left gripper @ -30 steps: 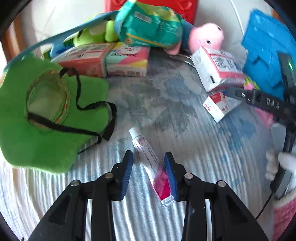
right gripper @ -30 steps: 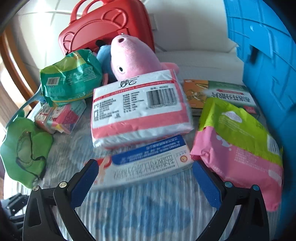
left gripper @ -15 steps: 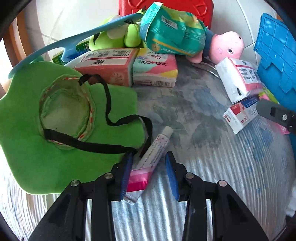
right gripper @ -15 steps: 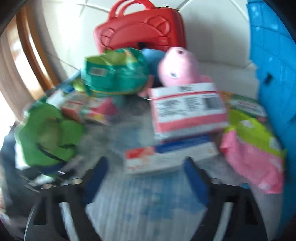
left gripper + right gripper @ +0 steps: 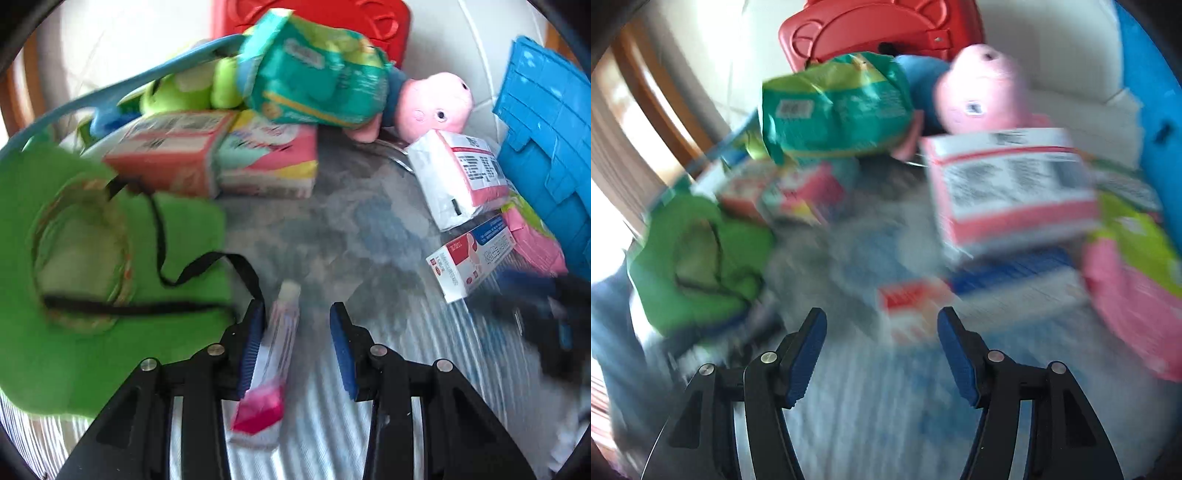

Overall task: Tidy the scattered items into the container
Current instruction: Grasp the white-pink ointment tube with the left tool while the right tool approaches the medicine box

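The small white tube with a pink crimped end, one of the scattered items, lies on the blue-and-white ribbed cloth between the fingers of the left gripper, hard against the left pad and apart from the right one; no clamping can be seen, so the tube is judged to be bracketed but not yet gripped. The left gripper stands at a narrow opening, with room to spare beside the tube. Its left finger sits just beside the black strap of the floppy green fabric hat.

The step in hand is judged to be the picking of loose items for the container, which is taken to be the blue ribbed plastic crate at the right edge, though its opening is not shown. The next move for the left side calls for the fingers to be closed on the tube without the strap being caught, then for a lift and a carry towards the crate.

The right gripper is half open and its jaws are closing; nothing is held between them; the blurred red-and-white carton with a blue end lies just ahead of the tips, apart from both pads. A short advance over the carton's end would be needed before a grip could be made; the picture is too smeared for finer relations to be told.
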Action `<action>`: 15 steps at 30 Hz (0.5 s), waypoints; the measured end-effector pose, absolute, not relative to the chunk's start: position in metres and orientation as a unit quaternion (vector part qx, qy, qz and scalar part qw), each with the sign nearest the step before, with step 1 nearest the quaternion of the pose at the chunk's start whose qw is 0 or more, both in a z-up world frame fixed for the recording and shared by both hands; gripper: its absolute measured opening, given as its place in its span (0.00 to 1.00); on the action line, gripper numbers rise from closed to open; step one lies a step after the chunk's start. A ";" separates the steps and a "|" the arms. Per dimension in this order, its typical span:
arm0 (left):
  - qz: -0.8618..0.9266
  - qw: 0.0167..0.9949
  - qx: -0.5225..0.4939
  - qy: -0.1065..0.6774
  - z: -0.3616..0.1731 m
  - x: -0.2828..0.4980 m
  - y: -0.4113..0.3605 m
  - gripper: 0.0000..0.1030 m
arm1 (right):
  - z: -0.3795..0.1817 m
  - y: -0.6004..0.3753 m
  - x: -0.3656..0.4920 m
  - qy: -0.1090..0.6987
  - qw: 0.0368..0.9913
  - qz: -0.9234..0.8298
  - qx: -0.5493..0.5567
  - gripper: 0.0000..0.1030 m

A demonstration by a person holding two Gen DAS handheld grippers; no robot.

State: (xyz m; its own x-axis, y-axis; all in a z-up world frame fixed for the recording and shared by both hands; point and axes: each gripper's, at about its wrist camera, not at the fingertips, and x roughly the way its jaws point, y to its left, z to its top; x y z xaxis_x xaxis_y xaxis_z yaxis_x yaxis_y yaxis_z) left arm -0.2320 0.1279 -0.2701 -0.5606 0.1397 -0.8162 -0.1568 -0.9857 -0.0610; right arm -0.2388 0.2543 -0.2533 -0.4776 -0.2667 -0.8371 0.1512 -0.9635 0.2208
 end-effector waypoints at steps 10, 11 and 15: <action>0.881 0.131 -0.454 0.005 -0.268 -0.290 0.180 0.24 | -0.246 0.308 -0.221 -0.120 0.029 -0.873 0.472 0.92; 0.877 0.142 -0.460 0.001 -0.270 -0.294 0.185 0.24 | -0.246 0.312 -0.220 -0.121 0.012 -0.874 0.471 0.92; 0.854 0.217 -0.473 -0.007 -0.272 -0.277 0.196 0.24 | -0.260 0.328 -0.225 -0.097 -0.057 -0.861 0.497 0.92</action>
